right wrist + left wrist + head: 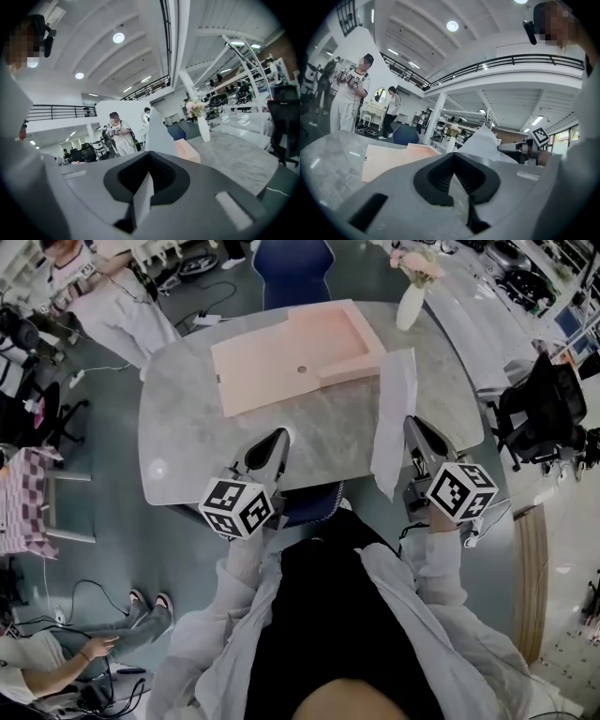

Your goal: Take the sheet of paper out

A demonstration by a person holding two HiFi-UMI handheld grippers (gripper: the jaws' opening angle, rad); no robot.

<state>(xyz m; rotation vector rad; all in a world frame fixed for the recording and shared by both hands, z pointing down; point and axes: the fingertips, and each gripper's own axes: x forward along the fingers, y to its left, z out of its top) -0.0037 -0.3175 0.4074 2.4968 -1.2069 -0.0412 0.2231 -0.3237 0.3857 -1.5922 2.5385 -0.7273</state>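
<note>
We note right gripper (413,425) pinching sheet of paper (395,404) beside pink folder (281,362) | left gripper (279,435) jaws pressed together, empty.

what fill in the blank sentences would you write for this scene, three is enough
1. The right tongs are shut on a ____ sheet of paper.
2. The left tongs hold ____.
3. The vase at the far edge of the table holds ____ flowers.

Missing words: white; nothing; pink
</note>
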